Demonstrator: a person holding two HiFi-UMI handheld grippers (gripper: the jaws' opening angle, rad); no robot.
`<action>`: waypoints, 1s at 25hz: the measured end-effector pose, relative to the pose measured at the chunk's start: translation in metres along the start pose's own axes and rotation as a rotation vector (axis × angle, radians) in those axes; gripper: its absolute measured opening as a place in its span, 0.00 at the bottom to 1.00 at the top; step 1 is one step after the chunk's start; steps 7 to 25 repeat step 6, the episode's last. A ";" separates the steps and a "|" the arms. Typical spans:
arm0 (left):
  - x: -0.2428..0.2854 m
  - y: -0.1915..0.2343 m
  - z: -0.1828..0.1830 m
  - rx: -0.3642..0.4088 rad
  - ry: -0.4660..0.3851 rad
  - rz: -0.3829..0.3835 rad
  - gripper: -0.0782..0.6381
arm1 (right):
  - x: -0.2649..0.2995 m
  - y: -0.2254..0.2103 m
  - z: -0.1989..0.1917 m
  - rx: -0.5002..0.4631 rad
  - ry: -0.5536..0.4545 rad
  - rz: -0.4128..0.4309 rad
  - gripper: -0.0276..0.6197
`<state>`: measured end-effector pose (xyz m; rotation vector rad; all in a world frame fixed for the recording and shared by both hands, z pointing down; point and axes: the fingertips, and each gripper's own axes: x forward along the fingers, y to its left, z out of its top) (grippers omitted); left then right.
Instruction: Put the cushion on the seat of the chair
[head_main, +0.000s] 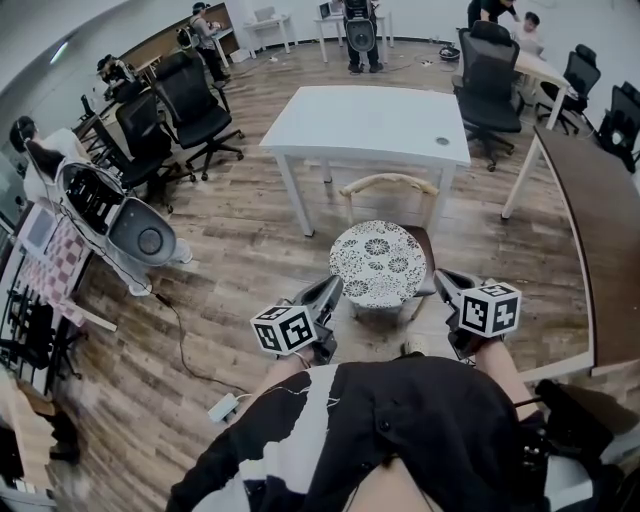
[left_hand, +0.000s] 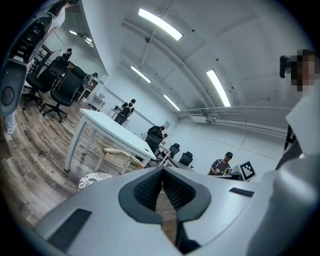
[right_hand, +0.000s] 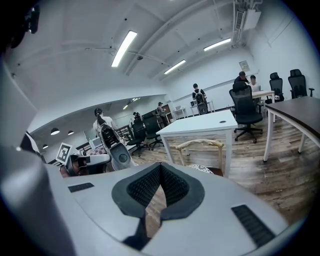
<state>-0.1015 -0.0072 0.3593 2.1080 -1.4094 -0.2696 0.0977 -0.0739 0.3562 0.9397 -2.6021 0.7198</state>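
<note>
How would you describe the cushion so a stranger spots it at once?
Find the white table in the middle of the room. A chair with a curved pale back stands at its near side. The cushion lies on its seat: round, white, covered in dark flower patterns.

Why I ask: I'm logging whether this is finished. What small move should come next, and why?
Probably just pull both back: the left tongs and right tongs are shut and empty, and the cushion already lies on the chair seat, with bare seat showing at its right. A nudge rightward might centre it, but seems optional.
</note>
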 end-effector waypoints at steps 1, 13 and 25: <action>0.000 0.000 0.000 0.001 0.000 -0.001 0.13 | 0.000 0.000 0.000 0.000 -0.002 -0.002 0.07; -0.002 0.002 0.004 0.004 0.000 -0.008 0.13 | 0.000 0.002 0.002 -0.003 -0.009 -0.013 0.07; -0.002 0.002 0.004 0.004 0.000 -0.008 0.13 | 0.000 0.002 0.002 -0.003 -0.009 -0.013 0.07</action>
